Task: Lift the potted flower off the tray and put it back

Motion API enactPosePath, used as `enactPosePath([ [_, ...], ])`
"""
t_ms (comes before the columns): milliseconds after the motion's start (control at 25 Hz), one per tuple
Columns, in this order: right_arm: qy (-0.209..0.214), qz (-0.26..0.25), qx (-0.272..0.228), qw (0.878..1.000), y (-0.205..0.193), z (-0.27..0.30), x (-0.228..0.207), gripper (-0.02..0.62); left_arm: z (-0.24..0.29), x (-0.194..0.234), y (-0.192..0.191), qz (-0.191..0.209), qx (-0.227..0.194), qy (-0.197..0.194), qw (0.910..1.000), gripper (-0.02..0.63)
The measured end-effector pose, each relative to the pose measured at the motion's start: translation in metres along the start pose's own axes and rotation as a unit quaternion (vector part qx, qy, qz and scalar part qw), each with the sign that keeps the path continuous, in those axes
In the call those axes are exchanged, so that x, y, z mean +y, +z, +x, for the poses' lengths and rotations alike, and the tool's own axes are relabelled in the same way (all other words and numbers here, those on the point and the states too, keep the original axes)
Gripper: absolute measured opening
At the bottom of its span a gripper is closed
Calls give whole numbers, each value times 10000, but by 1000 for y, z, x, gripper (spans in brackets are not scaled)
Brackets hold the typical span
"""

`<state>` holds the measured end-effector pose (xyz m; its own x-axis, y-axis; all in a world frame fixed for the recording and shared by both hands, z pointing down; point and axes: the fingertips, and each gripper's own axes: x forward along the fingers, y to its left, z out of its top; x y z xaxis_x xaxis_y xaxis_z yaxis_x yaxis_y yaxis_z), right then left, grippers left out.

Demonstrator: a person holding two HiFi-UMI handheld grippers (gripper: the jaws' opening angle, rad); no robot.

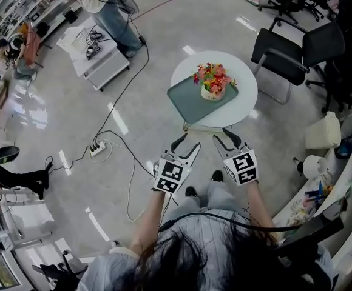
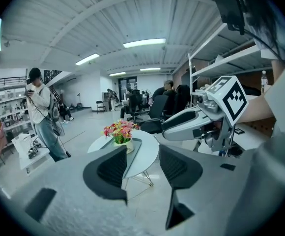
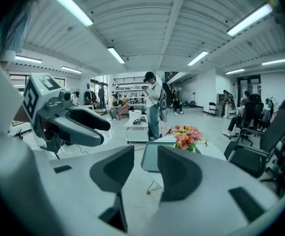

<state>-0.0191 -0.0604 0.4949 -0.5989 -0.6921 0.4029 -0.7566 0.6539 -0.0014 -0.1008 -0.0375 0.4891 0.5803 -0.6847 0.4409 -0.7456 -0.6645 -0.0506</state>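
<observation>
One round white counter [image 1: 244,83] is carrying a green tray [image 1: 191,99], and the potted flower [image 1: 212,80] is standing on the tray's far right part. The left gripper [image 1: 187,145] and the right gripper [image 1: 224,139] are hovering well apart from it, jaws spread, gripping nothing.

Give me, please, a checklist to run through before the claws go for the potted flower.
1. Potted flower upright on the tray: ok.
2. Tray flat on the table: ok.
3. Left claw open, empty: ok.
4. Right claw open, empty: ok.
5. Both claws at the potted flower: not ok, both are short of the table.
6. Right claw's gap wide enough for the potted flower: cannot tell.
</observation>
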Motion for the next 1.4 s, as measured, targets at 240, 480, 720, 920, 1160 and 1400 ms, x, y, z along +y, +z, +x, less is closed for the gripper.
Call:
enactPosePath([
  [240, -155, 133, -135, 9997, 0, -23, 45, 107, -44, -8, -7, -143, -222, -95, 9996, 186],
  [480, -234, 98, -170, 9995, -2, -45, 80, 89, -72, -20, -23, -441, -353, -172, 9983, 95],
  [720, -189, -26, -118, 9997, -7, -69, 91, 84, -79, -36, -31, -572, -384, -147, 9975, 89],
  [920, -37, -131, -160, 9998, -2, -78, 94, 76, -86, -43, -21, -693, -505, -36, 9963, 83],
  [1160, 143, -195, -261, 9994, 5, -93, 97, 63, -89, -59, -12, -691, -465, 87, 9965, 80],
  [1400, 196, -164, -222, 9994, -9, -118, 94, 60, -89, -89, -3, -714, -514, 96, 9961, 77],
])
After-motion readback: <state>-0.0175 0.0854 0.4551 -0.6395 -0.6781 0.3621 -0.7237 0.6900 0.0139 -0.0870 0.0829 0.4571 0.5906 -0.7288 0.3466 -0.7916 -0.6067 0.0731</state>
